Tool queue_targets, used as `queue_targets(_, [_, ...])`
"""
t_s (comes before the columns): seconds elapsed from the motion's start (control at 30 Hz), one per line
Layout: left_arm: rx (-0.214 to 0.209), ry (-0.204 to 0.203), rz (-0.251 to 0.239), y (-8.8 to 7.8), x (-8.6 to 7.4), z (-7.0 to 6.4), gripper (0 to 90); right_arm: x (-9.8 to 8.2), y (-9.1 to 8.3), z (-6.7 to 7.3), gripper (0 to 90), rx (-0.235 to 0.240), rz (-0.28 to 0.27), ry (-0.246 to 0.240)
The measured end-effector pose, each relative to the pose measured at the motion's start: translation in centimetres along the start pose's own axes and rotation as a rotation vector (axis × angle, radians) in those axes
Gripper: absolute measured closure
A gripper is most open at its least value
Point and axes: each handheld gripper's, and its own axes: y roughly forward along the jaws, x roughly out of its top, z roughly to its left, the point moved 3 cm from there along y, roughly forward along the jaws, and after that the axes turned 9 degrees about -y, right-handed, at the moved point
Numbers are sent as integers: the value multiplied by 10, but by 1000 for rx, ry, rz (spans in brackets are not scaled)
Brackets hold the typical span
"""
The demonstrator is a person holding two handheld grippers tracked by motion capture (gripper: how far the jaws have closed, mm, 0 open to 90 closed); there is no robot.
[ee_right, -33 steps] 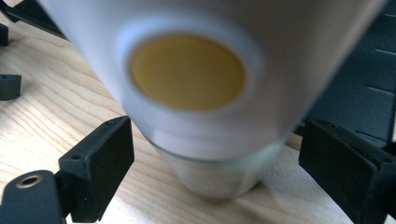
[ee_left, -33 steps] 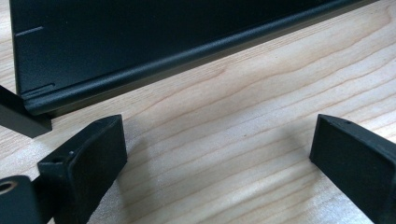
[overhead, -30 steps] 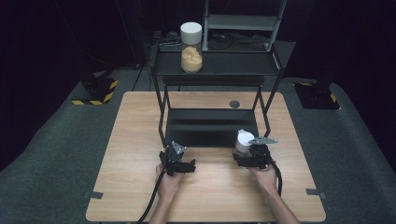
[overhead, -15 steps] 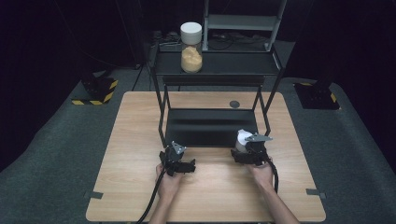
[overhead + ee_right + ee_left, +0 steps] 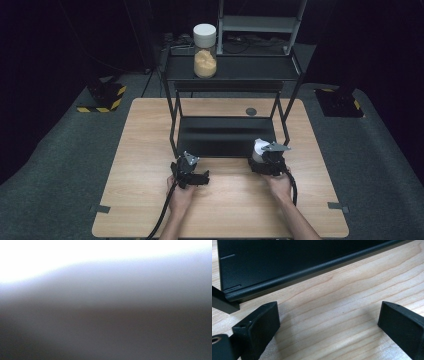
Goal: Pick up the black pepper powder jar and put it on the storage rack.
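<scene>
Right gripper point(image 5: 264, 159): I've got my jaws just clamped down on the white object point(image 5: 258, 148), right at the near right corner of the black rack point(image 5: 225, 135).
Left gripper point(image 5: 189, 172): jaws released, nothing between them, resting on the wooden surface point(image 5: 145, 150).
Jar point(image 5: 205, 50): far, on the rack's top shelf.

A small white object point(image 5: 259, 148), apparently a cup or lidded container, stands on the wooden surface point(image 5: 145, 150) at the front right corner of the black rack's lower shelf point(image 5: 225, 135), just beside the shelf's right front leg. It sits between the jaws of the right gripper point(image 5: 262, 161), which have just been closing on it. Its upper part shows pale and rounded; the rest is hidden. In the right gripper view it appears as a blurred, white-to-grey mass point(image 5: 105, 277).
</scene>
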Motion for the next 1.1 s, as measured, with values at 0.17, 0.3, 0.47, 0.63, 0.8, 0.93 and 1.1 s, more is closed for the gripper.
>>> queue_targets(0.17, [0, 0, 0, 0, 0, 0, 37, 0, 0, 1, 298, -5, -1, -10])
queue_targets(0.3, [0, 0, 0, 0, 0, 0, 36, -1, 0, 1, 303, -4, -4, -25])
queue_targets(0.47, [0, 0, 0, 0, 0, 0, 37, -2, -1, 0, 304, -2, -10, -29])
queue_targets(0.63, [0, 0, 0, 0, 0, 0, 37, -4, -3, -4, 305, 17, -14, -12])
queue_targets(0.8, [0, 0, 0, 0, 0, 0, 36, -1, -8, -7, 305, 24, -12, -22])
queue_targets(0.93, [0, 0, 0, 0, 0, 0, 36, 1, -12, -12, 305, 35, -9, -24])
queue_targets(1.1, [0, 0, 0, 0, 0, 0, 36, 4, -17, -17, 304, 49, -14, -20])
